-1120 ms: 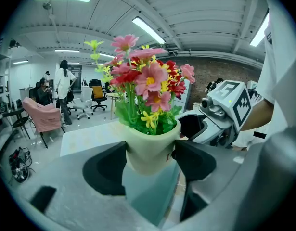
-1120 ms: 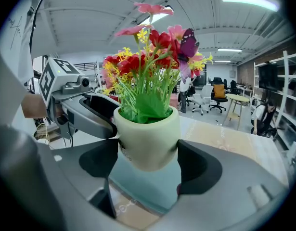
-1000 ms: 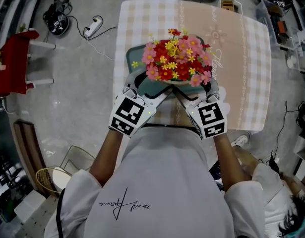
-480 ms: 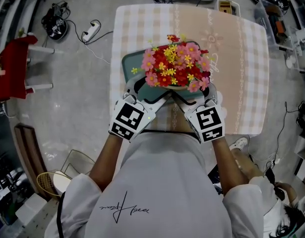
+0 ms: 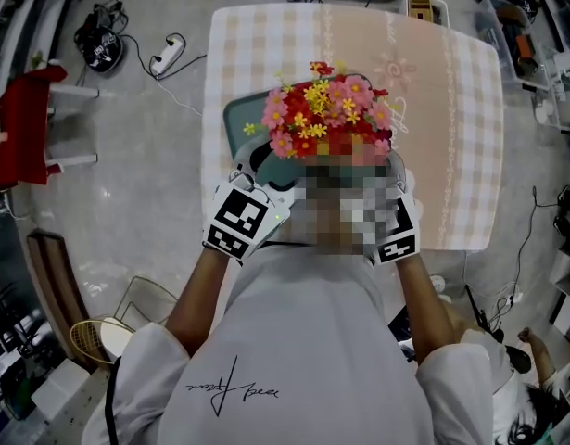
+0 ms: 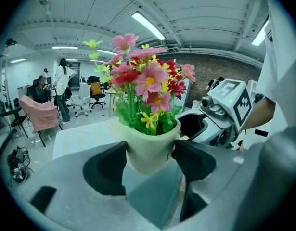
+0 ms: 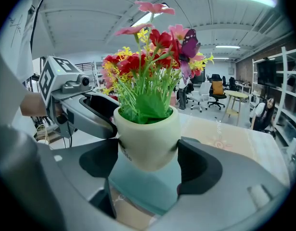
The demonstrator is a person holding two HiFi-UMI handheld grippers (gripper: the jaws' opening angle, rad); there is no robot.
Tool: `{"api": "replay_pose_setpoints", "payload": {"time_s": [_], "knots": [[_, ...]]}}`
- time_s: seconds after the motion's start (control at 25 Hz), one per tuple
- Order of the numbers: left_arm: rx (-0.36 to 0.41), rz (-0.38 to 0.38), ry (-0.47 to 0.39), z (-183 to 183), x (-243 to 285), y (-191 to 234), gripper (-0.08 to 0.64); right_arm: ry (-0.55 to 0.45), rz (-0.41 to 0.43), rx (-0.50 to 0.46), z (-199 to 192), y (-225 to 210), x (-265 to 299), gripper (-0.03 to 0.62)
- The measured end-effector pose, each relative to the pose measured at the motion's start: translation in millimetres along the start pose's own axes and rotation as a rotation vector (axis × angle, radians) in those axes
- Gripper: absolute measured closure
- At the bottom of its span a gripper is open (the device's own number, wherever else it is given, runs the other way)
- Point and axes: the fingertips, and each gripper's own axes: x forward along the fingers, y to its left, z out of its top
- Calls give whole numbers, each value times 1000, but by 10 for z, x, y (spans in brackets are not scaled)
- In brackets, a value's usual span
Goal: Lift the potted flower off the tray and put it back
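The potted flower is a cream pot (image 6: pixel 150 141) filled with red, pink and yellow blooms (image 5: pixel 326 119). It hangs slightly above the teal tray (image 5: pixel 236 119), whose surface shows under the pot's rounded base (image 7: pixel 143 186). My left gripper (image 6: pixel 150 153) is shut on the pot, one dark pad on each side. My right gripper (image 7: pixel 148 150) grips the same pot (image 7: pixel 148 138) from the opposite side. In the head view the blooms and a mosaic patch hide the jaws. The left marker cube (image 5: pixel 238 221) and the right marker cube (image 5: pixel 402 241) still show there.
The tray lies on a table with a checked cloth (image 5: pixel 451 109), close to its near edge. A red-draped chair (image 5: pixel 25 119), a power strip with cables (image 5: pixel 169 54) and boxes (image 5: pixel 521 35) stand on the floor around it. People and office chairs (image 6: pixel 61 95) are far behind.
Both grippers stay shut on the pot. Pot and grippers have barely shifted in the head view, drifting slightly nearer to me.
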Motion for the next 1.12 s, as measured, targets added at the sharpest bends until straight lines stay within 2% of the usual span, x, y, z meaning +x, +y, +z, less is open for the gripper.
{"api": "replay_pose_setpoints", "payload": {"time_s": [1.12], "knots": [[-39,-15,44,-139,245,64,247,40,12,24,-184,-156,140,199]]}}
